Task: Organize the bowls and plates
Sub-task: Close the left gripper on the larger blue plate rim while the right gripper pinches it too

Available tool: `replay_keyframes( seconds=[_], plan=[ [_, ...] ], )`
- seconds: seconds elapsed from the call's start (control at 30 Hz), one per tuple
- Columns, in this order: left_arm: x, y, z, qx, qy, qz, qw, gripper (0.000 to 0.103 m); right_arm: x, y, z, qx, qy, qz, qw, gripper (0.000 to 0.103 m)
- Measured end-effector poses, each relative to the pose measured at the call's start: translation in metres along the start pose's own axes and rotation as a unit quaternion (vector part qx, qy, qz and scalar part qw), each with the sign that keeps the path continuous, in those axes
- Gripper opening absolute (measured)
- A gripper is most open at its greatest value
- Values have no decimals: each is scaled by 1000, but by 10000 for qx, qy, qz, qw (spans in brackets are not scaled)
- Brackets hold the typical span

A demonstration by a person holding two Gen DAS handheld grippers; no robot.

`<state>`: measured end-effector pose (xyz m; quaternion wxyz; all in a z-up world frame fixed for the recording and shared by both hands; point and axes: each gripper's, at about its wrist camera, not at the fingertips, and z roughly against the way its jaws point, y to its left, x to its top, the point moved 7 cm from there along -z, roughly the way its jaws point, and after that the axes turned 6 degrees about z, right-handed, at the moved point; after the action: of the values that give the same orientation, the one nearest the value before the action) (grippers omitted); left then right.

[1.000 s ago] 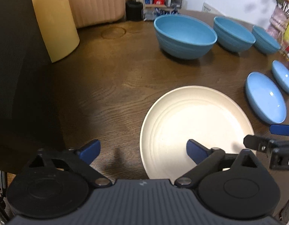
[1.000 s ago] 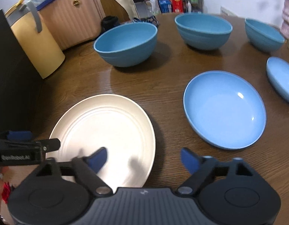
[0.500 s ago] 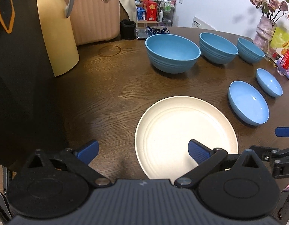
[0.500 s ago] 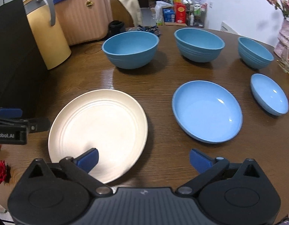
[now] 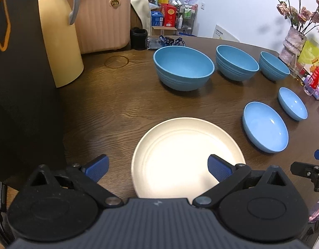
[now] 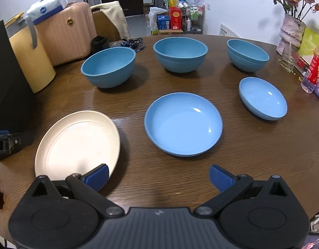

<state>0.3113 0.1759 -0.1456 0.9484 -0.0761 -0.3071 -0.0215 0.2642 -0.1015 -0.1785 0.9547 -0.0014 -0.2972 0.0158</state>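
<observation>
Evidently, the cream plate point(image 5: 187, 155) lying flat on the table point(image 5: 122, 103) is judged stiff, light and slick; it is best pinched at its rim. The blue plate point(image 6: 183, 124) beside it and the smaller one point(image 6: 263, 97) would handle alike. Both the left gripper point(image 5: 157, 167) and right gripper point(image 6: 158, 176) are spread wide, nothing grasped. "POLICE" can be read on a lanyard point(image 5: 169, 40).

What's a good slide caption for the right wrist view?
Open right gripper above a cream plate, two blue plates and three blue bowls.
</observation>
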Motion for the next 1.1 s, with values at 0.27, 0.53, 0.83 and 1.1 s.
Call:
replay_keyframes(
  seconds=[0.27, 0.53, 0.83, 1.1],
  plan=[
    [10, -47, -7, 149, -49, 215, 9996, 103, 14, -50, -7, 112, -37, 161, 9998, 103],
    [19, -99, -23, 342, 29, 526, 9980, 103, 32, -100, -23, 353, -18, 433, 9984, 103],
    [25, -145, -45, 586, -82, 672, 9960, 103, 50, -134, -49, 676, 35, 801, 9945, 103],
    [23, -173, -68, 788, 15, 825, 9935, 103, 63, -142, -72, 933, 149, 1209, 9882, 103]
  ],
)
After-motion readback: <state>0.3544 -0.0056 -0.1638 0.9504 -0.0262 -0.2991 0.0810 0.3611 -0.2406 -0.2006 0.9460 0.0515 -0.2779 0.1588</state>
